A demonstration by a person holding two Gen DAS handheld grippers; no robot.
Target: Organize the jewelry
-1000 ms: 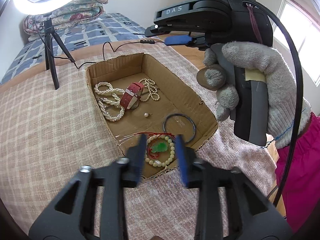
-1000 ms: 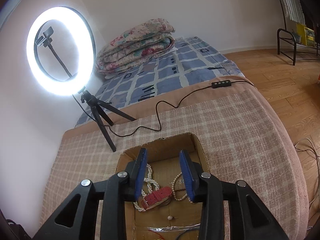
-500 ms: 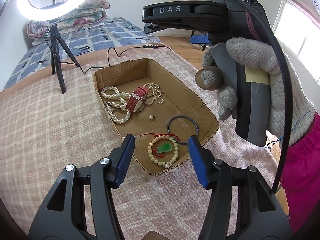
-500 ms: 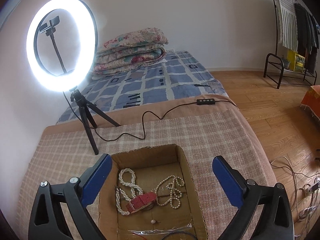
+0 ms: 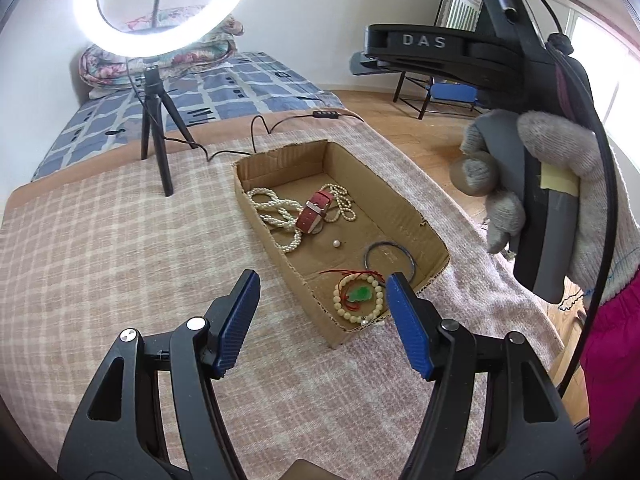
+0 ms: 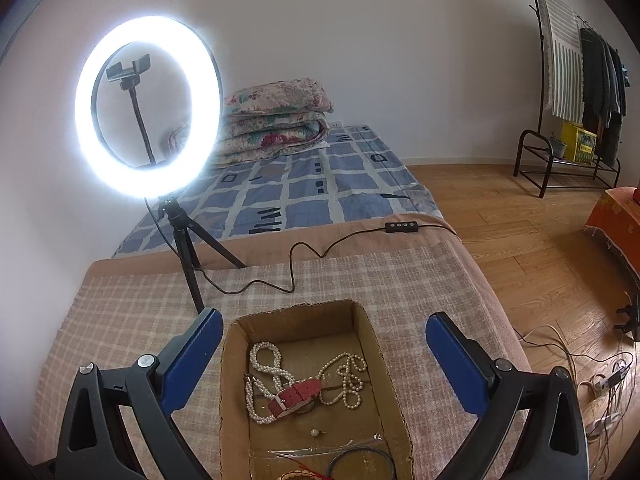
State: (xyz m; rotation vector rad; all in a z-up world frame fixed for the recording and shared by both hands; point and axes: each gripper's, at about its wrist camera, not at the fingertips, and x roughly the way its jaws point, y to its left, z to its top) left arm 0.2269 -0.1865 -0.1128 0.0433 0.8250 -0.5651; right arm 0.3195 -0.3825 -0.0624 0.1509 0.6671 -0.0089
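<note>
A shallow cardboard box [image 5: 400, 208] [image 6: 232, 380] lies on the checked blanket. It holds pearl strands [image 5: 276, 216] [image 6: 264, 364], a red watch [image 5: 316, 212] [image 6: 296, 396], a loose pearl [image 5: 337, 243] [image 6: 315, 433], a dark bangle [image 5: 390, 258] [image 6: 360, 466] and a bead bracelet with a green pendant [image 5: 358, 298]. My left gripper [image 5: 322, 312] is open and empty, above the box's near end. My right gripper [image 6: 322, 348] is open wide and empty, raised over the box; it also shows in the left wrist view [image 5: 532, 168], held by a gloved hand.
A lit ring light on a tripod [image 5: 158, 140] [image 6: 184, 240] stands on the blanket behind the box, its cable [image 5: 280, 124] [image 6: 296, 256] trailing right. Folded quilts [image 6: 276, 120] lie on the bed behind. Wood floor [image 6: 540, 248] lies to the right.
Both grippers have opened from nearly shut to wide. Both have lifted and drawn back from the box, so more of the room shows.
</note>
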